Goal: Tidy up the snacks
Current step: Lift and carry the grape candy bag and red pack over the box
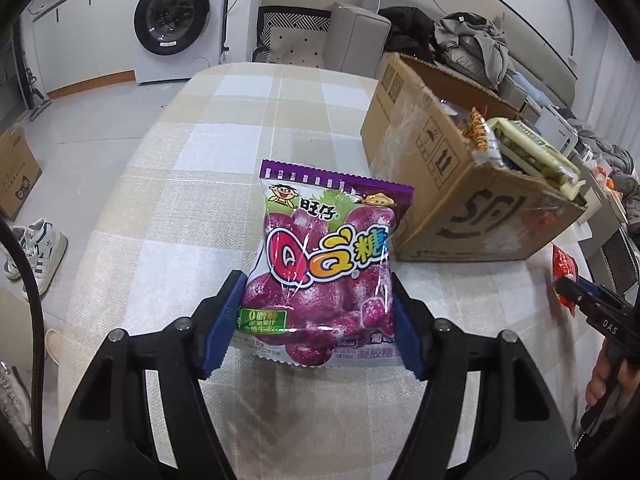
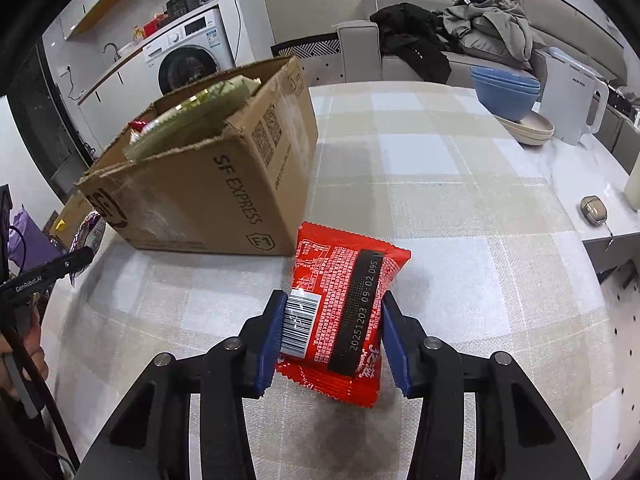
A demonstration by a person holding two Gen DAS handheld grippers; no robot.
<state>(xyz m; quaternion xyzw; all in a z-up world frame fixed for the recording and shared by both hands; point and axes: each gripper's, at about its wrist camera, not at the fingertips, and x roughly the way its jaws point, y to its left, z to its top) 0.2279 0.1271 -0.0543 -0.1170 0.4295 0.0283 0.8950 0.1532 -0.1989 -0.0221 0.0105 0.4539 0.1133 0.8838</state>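
- Open room: the checked tablecloth (image 1: 224,128) lies bare left of and beyond the purple candy bag (image 1: 324,264); its rounded far edge falls to the floor before a washing machine (image 1: 178,20); the right wrist view shows bare cloth right of the red snack packet (image 2: 340,312), out to the table's right edge
- Obstruction: one cardboard box (image 1: 460,196) stands on the cloth, right of the purple bag and left of the red packet, near both but touching neither
- Left gripper (image 1: 320,312): blue pads pinch the purple bag at its two side edges; the bag is lifted, its shadow on the cloth beneath
- Right gripper (image 2: 328,340): left pad presses the red packet by its barcode; right pad touches its right edge; packet pinched
- Hidden: the box's contents show only as wrapper tops over the rim, uncountable; the purple bag's lower corners are cut off by the pads
- Count: two grippers; two held packets; one box; stacked blue bowls (image 2: 505,90), number unclear, on pale plates
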